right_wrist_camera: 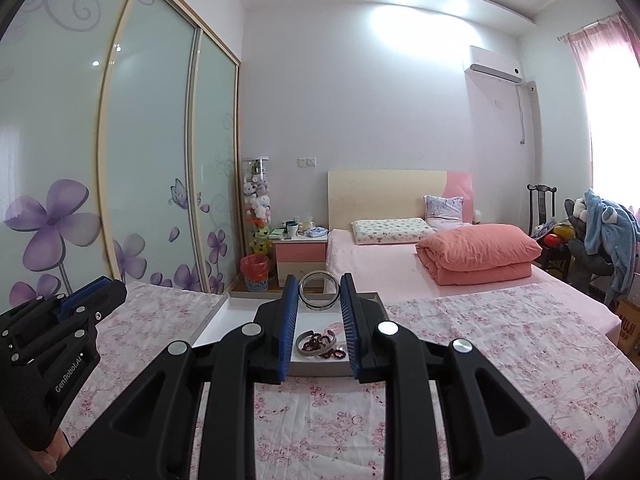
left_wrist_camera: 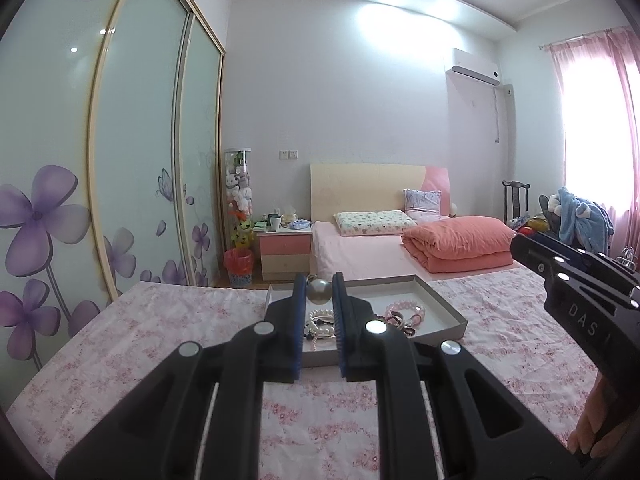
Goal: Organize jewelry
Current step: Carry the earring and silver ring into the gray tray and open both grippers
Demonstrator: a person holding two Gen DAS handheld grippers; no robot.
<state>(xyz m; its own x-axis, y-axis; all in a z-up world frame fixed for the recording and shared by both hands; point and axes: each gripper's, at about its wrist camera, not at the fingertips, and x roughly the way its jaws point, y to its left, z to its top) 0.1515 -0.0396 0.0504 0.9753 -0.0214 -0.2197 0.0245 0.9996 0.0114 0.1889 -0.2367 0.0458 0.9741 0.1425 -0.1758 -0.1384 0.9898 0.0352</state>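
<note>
A shallow grey tray (left_wrist_camera: 440, 300) with a white floor lies on the floral cloth. My left gripper (left_wrist_camera: 319, 292) is shut on a large pearl bead (left_wrist_camera: 319, 291) and holds it above the tray. Below it lie a white pearl bracelet (left_wrist_camera: 320, 316) and a pink bead bracelet (left_wrist_camera: 406, 306). My right gripper (right_wrist_camera: 319, 292) is shut on a silver bangle (right_wrist_camera: 319, 291), held upright over the tray (right_wrist_camera: 218, 320). Under it lie a metal cuff (right_wrist_camera: 316, 342) and dark red beads (right_wrist_camera: 332, 354). Each gripper shows at the edge of the other's view.
The floral cloth (left_wrist_camera: 180, 340) covers the near surface. Behind it stands a bed with a folded orange quilt (left_wrist_camera: 460, 242) and pillows. A pink nightstand (left_wrist_camera: 284, 254), a red bin (left_wrist_camera: 239, 266) and a sliding wardrobe are at the left. A chair with clothes is at the right.
</note>
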